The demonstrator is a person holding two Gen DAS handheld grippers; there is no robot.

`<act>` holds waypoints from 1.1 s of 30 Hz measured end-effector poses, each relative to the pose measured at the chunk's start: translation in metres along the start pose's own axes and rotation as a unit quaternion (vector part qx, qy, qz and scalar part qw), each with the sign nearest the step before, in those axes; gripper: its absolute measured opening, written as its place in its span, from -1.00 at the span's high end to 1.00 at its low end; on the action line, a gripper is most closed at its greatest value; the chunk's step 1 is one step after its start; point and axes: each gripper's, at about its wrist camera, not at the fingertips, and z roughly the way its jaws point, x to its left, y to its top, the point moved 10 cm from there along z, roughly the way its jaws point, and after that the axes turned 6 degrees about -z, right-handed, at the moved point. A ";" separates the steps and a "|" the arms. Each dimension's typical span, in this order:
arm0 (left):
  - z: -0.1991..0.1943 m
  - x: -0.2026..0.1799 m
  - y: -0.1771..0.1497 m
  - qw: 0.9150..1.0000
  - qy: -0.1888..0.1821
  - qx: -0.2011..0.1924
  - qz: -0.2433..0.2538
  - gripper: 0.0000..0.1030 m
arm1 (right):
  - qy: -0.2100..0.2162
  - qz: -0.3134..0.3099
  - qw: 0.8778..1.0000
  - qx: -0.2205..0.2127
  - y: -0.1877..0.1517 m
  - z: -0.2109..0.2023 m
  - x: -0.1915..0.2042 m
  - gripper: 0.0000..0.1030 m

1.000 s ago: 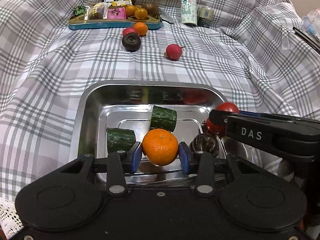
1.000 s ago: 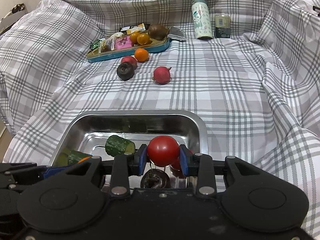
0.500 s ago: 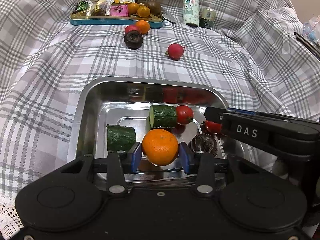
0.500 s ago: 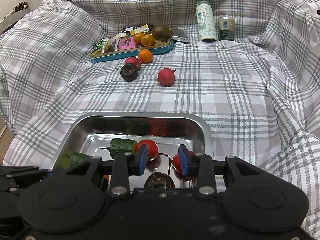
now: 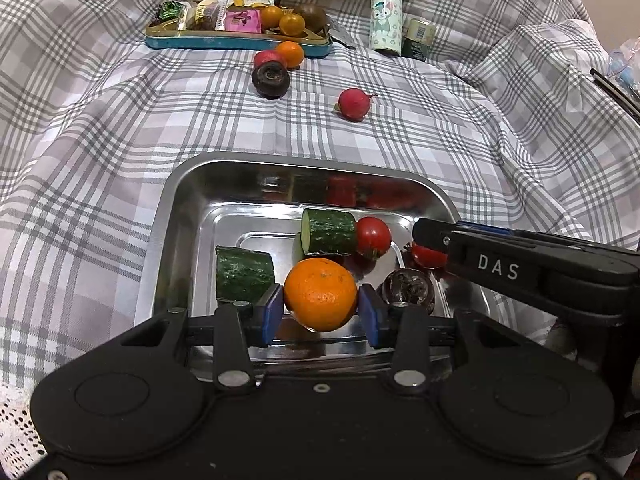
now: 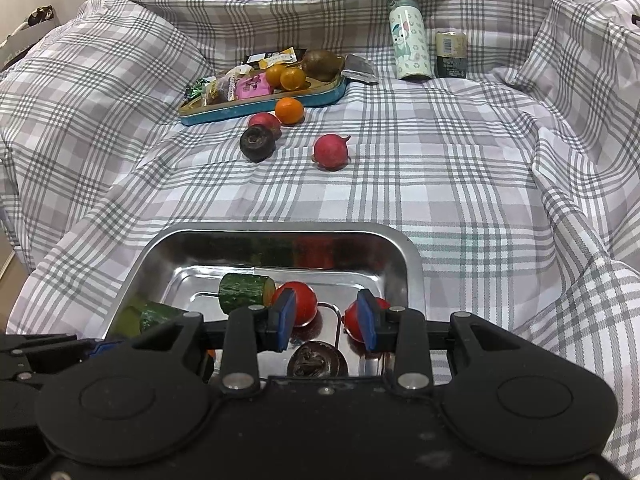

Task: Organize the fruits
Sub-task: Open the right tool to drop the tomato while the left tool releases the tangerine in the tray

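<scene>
Steel-bright and shallow, the tray lies at the lower centre of the left wrist frame on a grey plaid cloth. At its left side a cucumber piece is seen, and just right of it the orange is gripped between the blue pads of the left tool, held over the tray's near edge. Behind the orange a 2nd cucumber piece lies touching a red tomato. Further right a dark round fruit and another tomato are found, the latter partly covered by the right tool, which enters from the right edge. In the right wrist frame the right tool is shown spread apart with nothing between its pads, above the tray's right half. In the upper part of the left wrist frame, from left to right, a blue tray of snacks, a small orange beside a red fruit, a dark fruit, a radish, a patterned bottle and a small can are set out on the cloth.
</scene>
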 end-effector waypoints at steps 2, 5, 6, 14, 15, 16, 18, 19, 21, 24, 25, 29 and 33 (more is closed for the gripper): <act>-0.001 0.000 0.000 1.000 -0.003 0.000 -0.002 0.04 | 0.001 0.001 1.000 -0.001 0.000 -0.001 0.000 0.31; -0.005 -0.002 0.004 1.000 -0.009 -0.010 -0.005 0.02 | 0.001 0.002 1.000 -0.001 -0.001 -0.001 0.000 0.31; -0.005 -0.002 0.005 1.000 -0.009 -0.012 -0.007 -0.05 | 0.001 0.002 1.000 -0.002 -0.001 -0.001 0.000 0.31; -0.004 0.002 0.006 1.000 0.017 -0.016 0.001 -0.04 | -0.002 -0.002 1.000 -0.005 0.000 -0.004 0.001 0.31; -0.004 0.003 0.006 1.000 0.021 -0.017 0.003 -0.04 | -0.002 -0.002 1.000 -0.004 0.000 -0.003 0.001 0.31; -0.004 0.004 0.006 1.000 0.025 -0.019 0.004 -0.04 | -0.001 -0.002 1.000 -0.003 0.000 -0.003 0.001 0.31; -0.006 0.006 0.006 0.999 0.032 -0.026 0.004 -0.04 | -0.002 -0.002 1.000 -0.003 -0.001 -0.004 0.001 0.31; -0.007 0.006 0.007 0.999 0.034 -0.029 0.003 -0.03 | -0.002 -0.003 1.000 -0.003 -0.001 -0.004 0.001 0.31; -0.009 0.008 0.009 0.999 0.036 -0.036 -0.002 -0.03 | -0.002 -0.005 1.000 -0.002 -0.002 -0.004 0.001 0.31; -0.011 0.010 0.013 0.998 0.040 -0.044 -0.006 -0.03 | -0.001 -0.007 1.000 0.001 -0.003 -0.004 0.002 0.31; -0.012 0.010 0.014 0.998 0.041 -0.047 -0.008 -0.03 | -0.001 -0.007 1.000 0.001 -0.003 -0.004 0.002 0.31; -0.011 0.011 0.019 0.998 0.039 -0.048 -0.014 -0.03 | 0.001 -0.009 1.000 0.003 -0.004 -0.005 0.004 0.31; -0.011 0.010 0.023 0.998 0.037 -0.049 -0.016 -0.03 | 0.003 -0.012 1.000 0.005 -0.004 -0.004 0.006 0.31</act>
